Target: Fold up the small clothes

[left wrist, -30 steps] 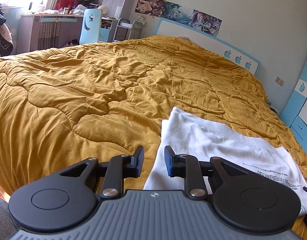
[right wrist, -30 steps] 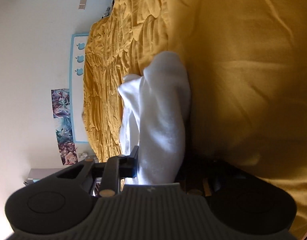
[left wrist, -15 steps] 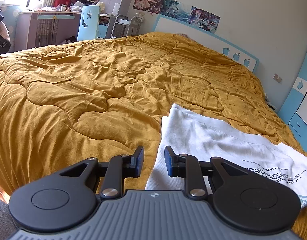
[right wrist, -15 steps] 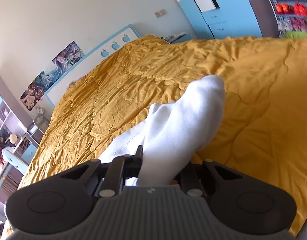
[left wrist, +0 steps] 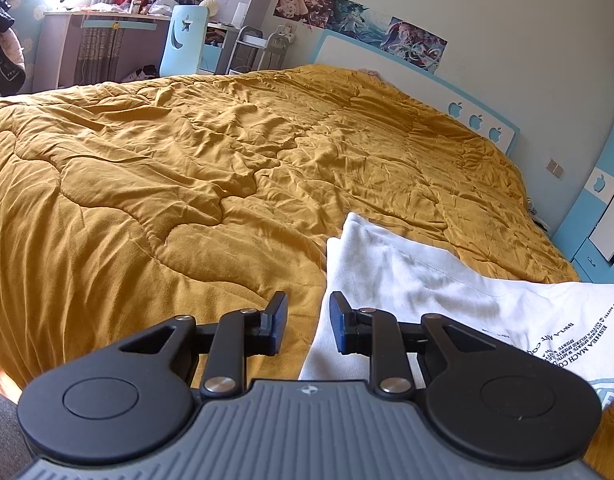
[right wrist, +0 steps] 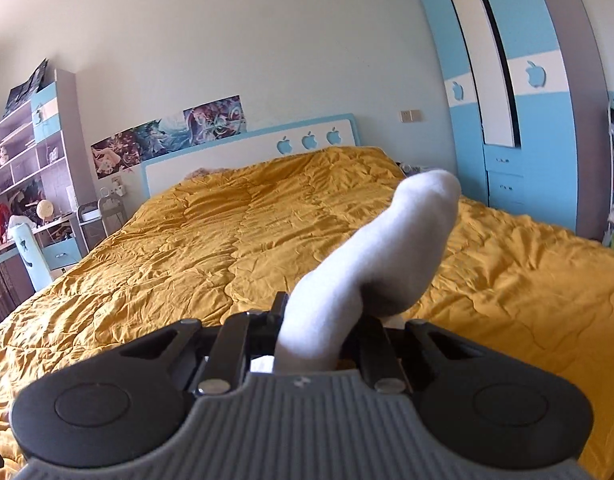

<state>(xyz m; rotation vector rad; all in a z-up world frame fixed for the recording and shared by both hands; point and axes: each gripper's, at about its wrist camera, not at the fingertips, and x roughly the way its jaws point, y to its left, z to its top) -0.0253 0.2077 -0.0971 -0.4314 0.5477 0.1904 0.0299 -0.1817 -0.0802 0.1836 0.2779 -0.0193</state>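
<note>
**Two grippers, one pinching the shirt, one waiting**

My right gripper (right wrist: 319, 320) is clenched on a fold of the white shirt (right wrist: 387, 248). The cloth runs from between my fingers forward and up as a fat roll, its rounded end well ahead of my fingertips, over the yellow quilt (right wrist: 227, 240). My guess is I hold it high so the fold clears the quilt and can be carried over the rest of the shirt.

My left gripper (left wrist: 309, 322) is released, nothing between the fingers. The shirt's (left wrist: 427, 288) near edge lies just under and ahead of my right-hand finger (left wrist: 339, 320); the left-hand finger sits over bare quilt (left wrist: 147, 200). Probably parked there to pin or grab that edge once the fold comes over. The printed text on the shirt is off to the right of my fingers.

Versus a second ago:
- right jaws have just been closing, cloth between them throughout
- right view was rolled on its side, now sits level with headboard (right wrist: 247, 148) and wardrobe (right wrist: 507, 120) ahead
- the shirt roll now rises higher beyond my fingertips
- left view barely changed, gap same
</note>
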